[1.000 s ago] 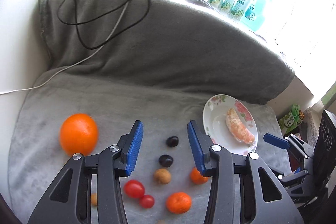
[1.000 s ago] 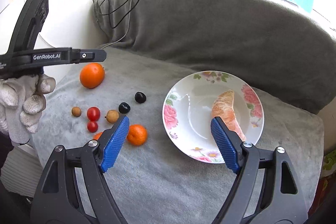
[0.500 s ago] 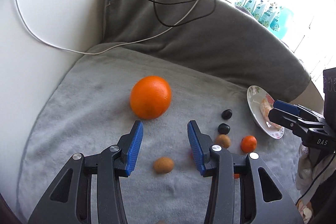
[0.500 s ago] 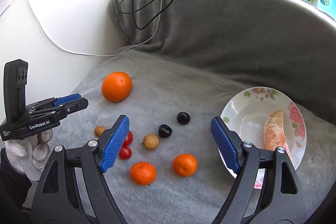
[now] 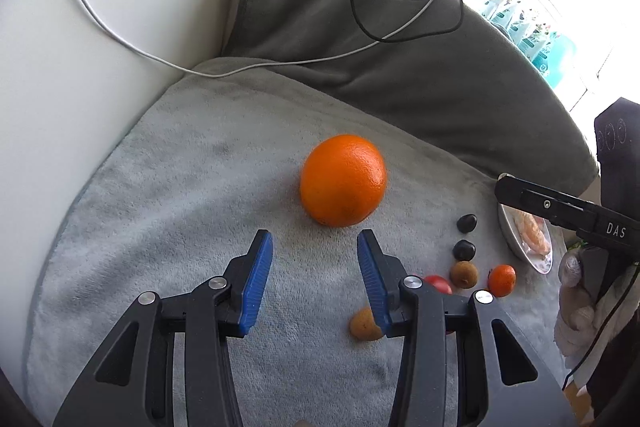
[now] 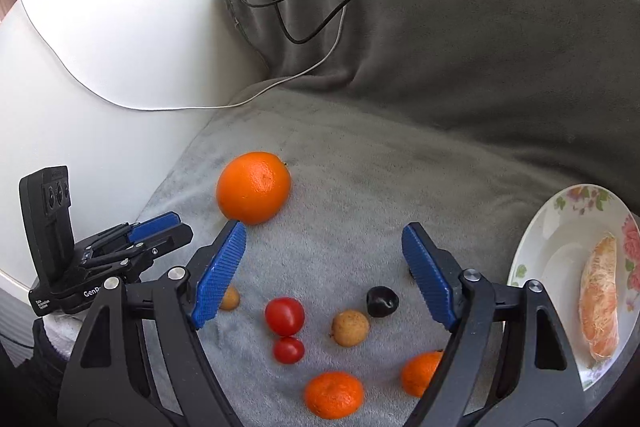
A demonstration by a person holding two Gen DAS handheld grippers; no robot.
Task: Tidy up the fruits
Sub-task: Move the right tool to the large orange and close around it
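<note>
Mandarin (image 6: 420,373) half hidden behind rt gripper (image 6: 324,267)

We see the right gripper (image 6: 322,271) with its jaws wide apart and empty above a grey blanket (image 6: 360,167). A big orange (image 6: 253,187) lies just beyond its left pad. Between the jaws lie two tomatoes (image 6: 285,316), a brown fruit (image 6: 350,327) and a dark fruit (image 6: 382,301); two mandarins (image 6: 333,394) sit nearer. A flowered plate (image 6: 536,251) at right holds a peeled segment (image 6: 599,295). The left gripper (image 6: 154,233) hangs at far left.
</note>
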